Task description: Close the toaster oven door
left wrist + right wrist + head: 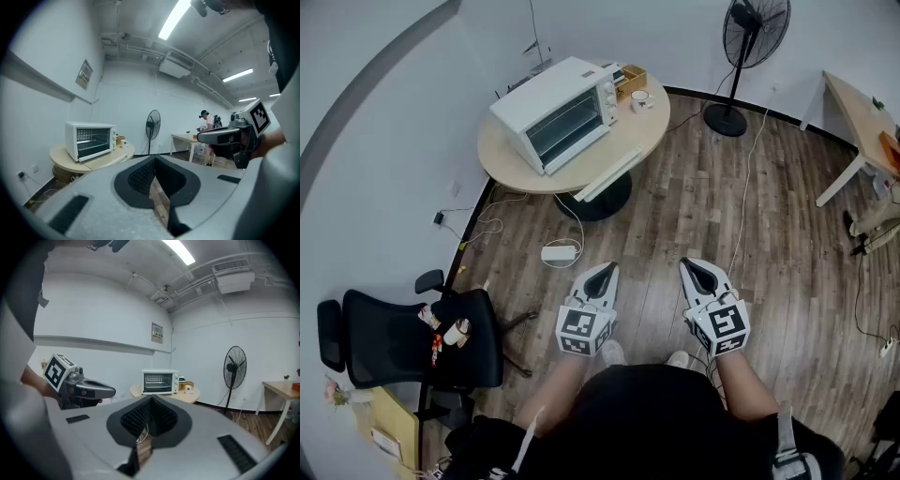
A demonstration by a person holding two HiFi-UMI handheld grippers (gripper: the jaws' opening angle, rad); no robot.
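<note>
The white toaster oven (555, 111) stands on a round wooden table (647, 127) at the far left, its glass-windowed front turned towards me. From here I cannot tell whether its door is fully closed. It also shows small in the left gripper view as the oven (91, 139) and in the right gripper view as the oven (160, 381). My left gripper (602, 273) and right gripper (695, 268) are held side by side over the wooden floor, well short of the table. Both are shut with nothing between the jaws.
A mug (639, 97) and a small box (630, 80) sit beside the oven, and a long white strip (607, 174) lies at the table's front edge. A standing fan (748, 56), a desk (861, 120), an office chair (405, 339) and a floor power strip (559, 253) surround me.
</note>
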